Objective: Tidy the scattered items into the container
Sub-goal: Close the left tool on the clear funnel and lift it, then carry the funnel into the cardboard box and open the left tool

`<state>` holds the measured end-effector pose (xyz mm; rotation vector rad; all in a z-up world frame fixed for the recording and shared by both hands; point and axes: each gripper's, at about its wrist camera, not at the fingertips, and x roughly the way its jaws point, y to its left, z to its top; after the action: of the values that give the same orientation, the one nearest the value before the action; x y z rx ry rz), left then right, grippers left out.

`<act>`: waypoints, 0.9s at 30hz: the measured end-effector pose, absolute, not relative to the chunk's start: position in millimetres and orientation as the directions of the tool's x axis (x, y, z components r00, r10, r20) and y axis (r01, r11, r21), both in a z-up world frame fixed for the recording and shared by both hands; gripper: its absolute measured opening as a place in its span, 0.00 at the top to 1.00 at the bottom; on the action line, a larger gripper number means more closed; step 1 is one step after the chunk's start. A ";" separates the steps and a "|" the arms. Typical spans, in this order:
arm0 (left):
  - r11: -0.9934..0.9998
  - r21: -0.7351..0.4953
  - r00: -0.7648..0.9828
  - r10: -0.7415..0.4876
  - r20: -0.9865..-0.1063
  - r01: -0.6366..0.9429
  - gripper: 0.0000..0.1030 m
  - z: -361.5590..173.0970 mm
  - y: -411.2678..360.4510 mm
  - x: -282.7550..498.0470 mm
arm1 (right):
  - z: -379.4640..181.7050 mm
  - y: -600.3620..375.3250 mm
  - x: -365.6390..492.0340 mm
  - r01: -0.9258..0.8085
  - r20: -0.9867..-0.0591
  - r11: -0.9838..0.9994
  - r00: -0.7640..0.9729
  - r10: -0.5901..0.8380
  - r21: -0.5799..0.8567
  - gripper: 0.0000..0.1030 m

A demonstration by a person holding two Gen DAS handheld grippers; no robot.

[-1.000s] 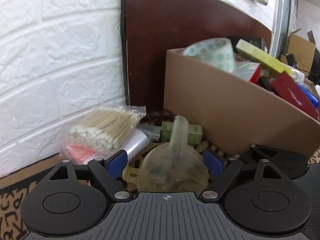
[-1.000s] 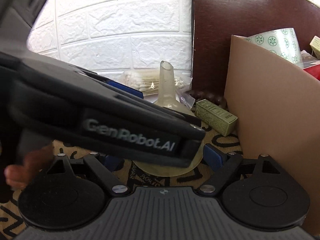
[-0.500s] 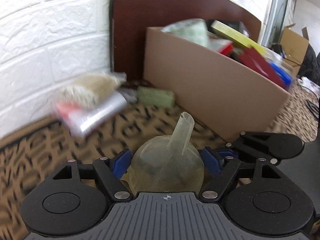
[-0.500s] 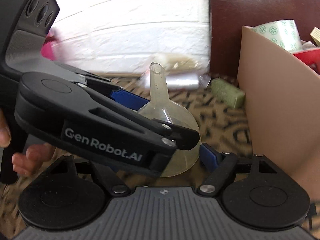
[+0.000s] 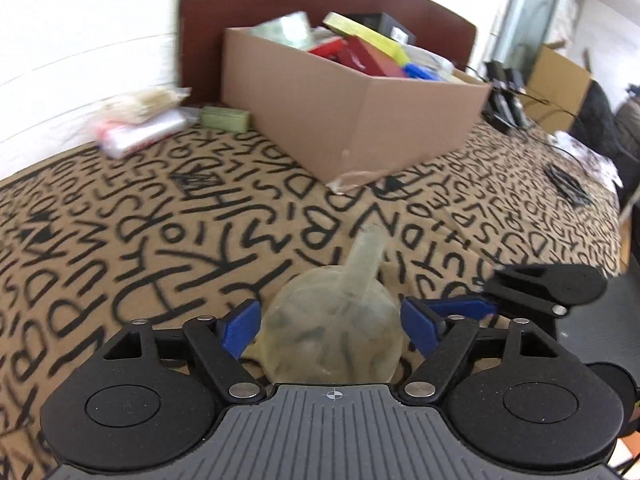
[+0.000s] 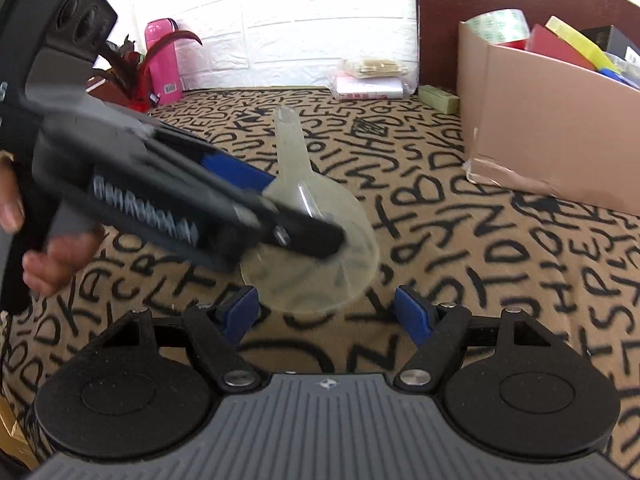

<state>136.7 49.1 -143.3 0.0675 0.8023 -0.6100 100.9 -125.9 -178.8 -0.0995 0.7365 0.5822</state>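
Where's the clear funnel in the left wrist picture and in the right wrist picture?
Left wrist: funnel at bottom centre, between the left claw's blue pads, spout toward the box.
Right wrist: funnel in the middle, partly behind the left claw, ahead of the right claw.
Shared landmark: cardboard box, upper right in both.

Tan bedspread printed with black scrawled letters, spread below a dark headboard. On it: open cardboard box (heaped with oddments), small green carton just beside its left wall, bag of cotton swabs over a clear packet, black cables far right.
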 end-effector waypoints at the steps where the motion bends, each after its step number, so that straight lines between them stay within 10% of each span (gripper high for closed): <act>1: 0.832 -0.165 0.534 -0.478 -0.697 0.530 0.12 -142.8 50.2 136.0 | -177.9 -126.8 98.0 -0.536 -0.657 0.836 0.590 0.470 0.116 0.24; 14: 0.825 -0.082 0.537 -0.436 -0.722 0.559 0.07 -151.0 34.9 140.8 | -187.4 -119.9 109.4 -0.567 -0.629 0.819 0.606 0.487 0.088 0.19; 27: 0.826 -0.060 0.557 -0.430 -0.710 0.561 0.23 -130.0 0.1 125.5 | -168.6 -142.2 94.8 -0.529 -0.616 0.843 0.634 0.468 0.097 0.23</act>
<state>125.5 0.1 -130.0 0.1808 0.7850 -0.5882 94.8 -142.2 -168.6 -0.0957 0.6763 0.5708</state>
